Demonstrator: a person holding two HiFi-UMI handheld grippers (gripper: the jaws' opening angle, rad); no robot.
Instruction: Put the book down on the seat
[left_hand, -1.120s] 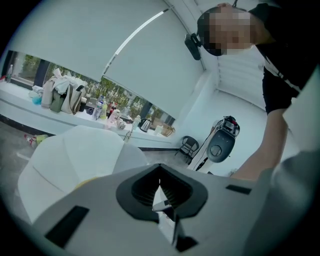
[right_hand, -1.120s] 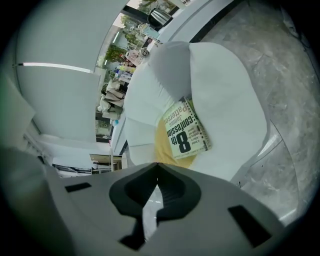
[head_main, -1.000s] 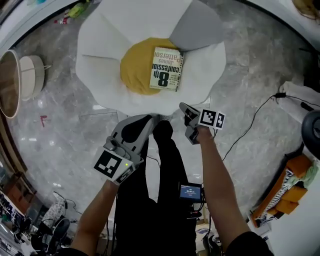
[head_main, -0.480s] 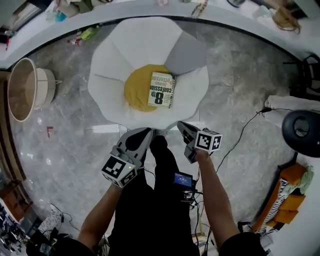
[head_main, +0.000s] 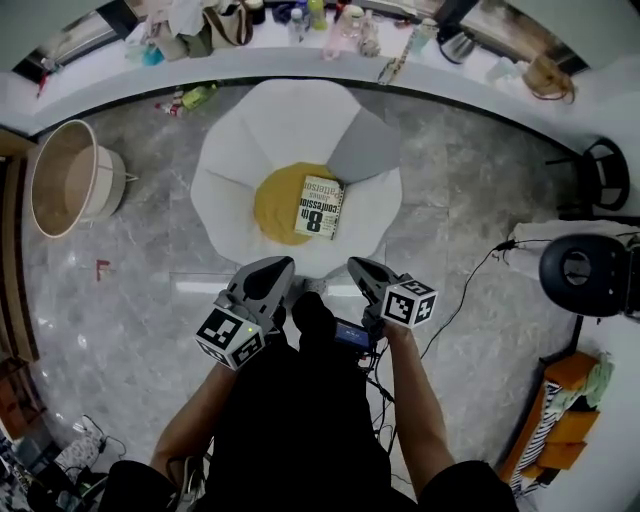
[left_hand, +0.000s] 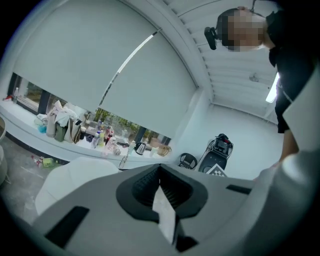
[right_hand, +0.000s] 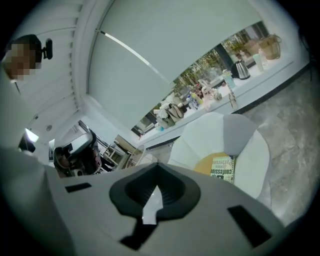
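A basket (head_main: 72, 188) is being seen at the left, with nothing made out inside. The left gripper (head_main: 268, 272) is being held pressed together on nothing, well apart from the seat (head_main: 255, 140). On its yellow middle the book (head_main: 320, 207) is lying flat, as the task wants, and the right gripper (head_main: 362, 272) is likewise being held closed and empty, seemingly because no hold is needed.

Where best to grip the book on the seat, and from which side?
Probably the near short edge of the flat white paperback book, coming from the person's side: that edge faces the right gripper, and the white flower-shaped seat looks soft, so a jaw may slip under.
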